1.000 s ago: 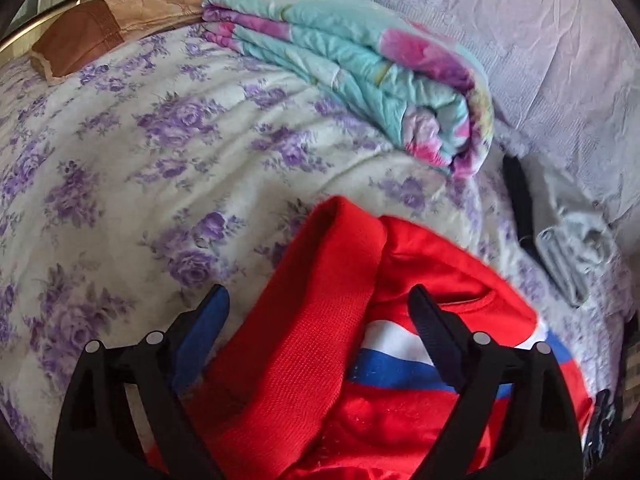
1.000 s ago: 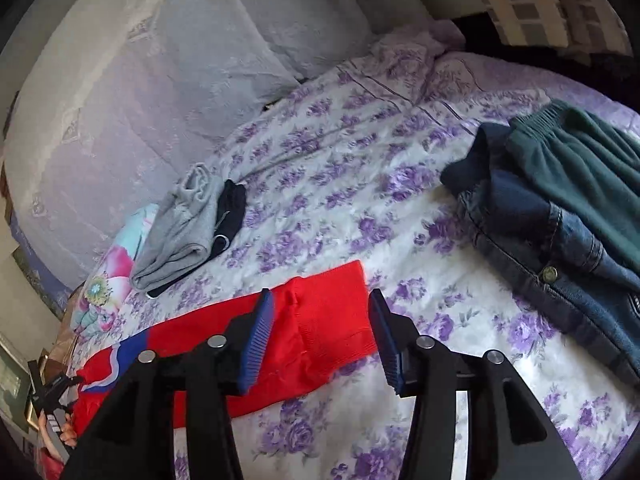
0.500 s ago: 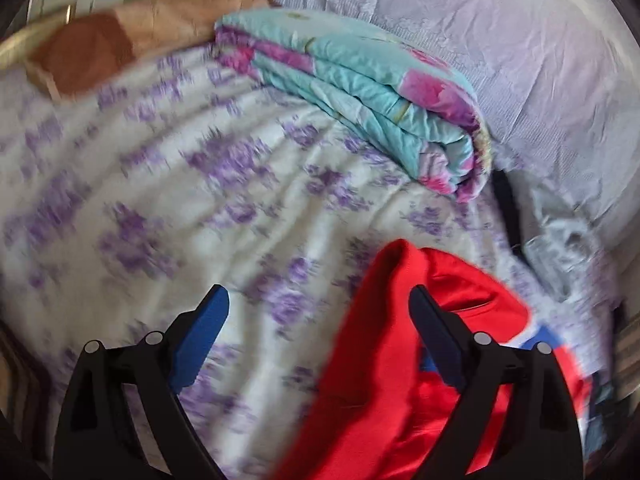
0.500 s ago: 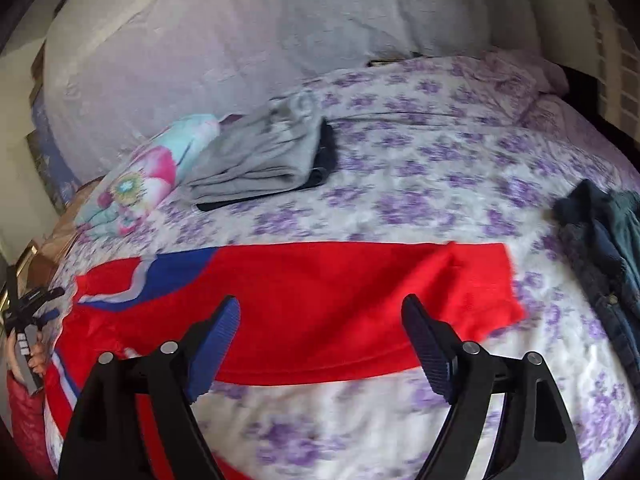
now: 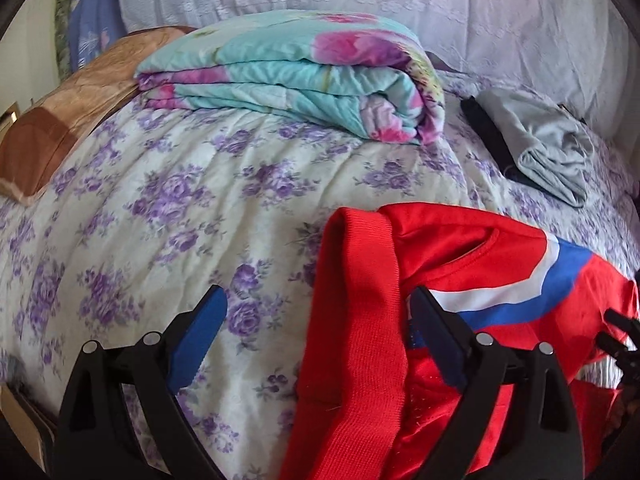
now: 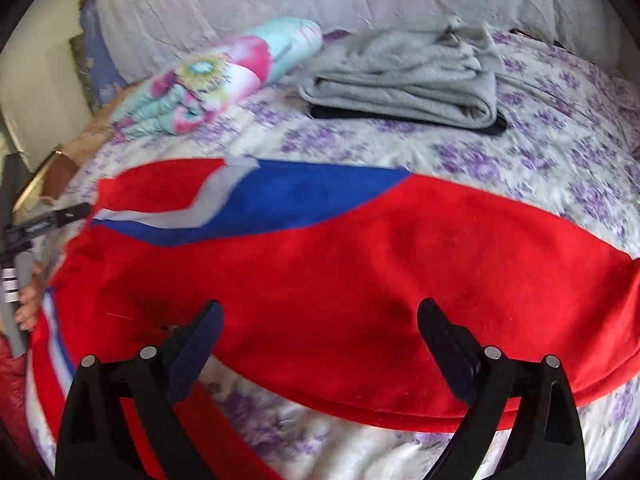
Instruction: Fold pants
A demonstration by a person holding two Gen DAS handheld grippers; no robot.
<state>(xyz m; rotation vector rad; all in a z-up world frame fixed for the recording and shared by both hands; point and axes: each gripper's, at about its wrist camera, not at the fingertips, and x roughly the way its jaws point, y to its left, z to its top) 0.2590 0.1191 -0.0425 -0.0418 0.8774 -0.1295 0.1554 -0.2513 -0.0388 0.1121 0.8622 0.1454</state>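
Observation:
Red pants [image 6: 380, 264] with a blue and white stripe [image 6: 256, 200] lie stretched across the flowered bedspread [image 6: 560, 152]. My right gripper [image 6: 320, 316] hovers over the middle of the leg. Its jaws are opening wide, with red cloth under the gap and neither pad pressing on it. In the left wrist view the ribbed red waistband [image 5: 352, 320] runs up between the jaws of my left gripper [image 5: 318, 336], which stands open and grips nothing. The left gripper's tip [image 6: 52, 220] and a hand [image 6: 30, 300] show at the right wrist view's left edge.
A folded floral quilt [image 5: 300, 80] lies near the headboard, with a brown pillow [image 5: 60, 120] to its left. A folded grey garment [image 6: 408, 76] rests on a black one beyond the pants. A white lace-covered headboard [image 5: 440, 8] stands behind the bed.
The right gripper swept left from the leg cuff to mid-leg while its jaws widened; the jeans pile left its view. The left gripper rolled, and the waistband now sits right of centre.

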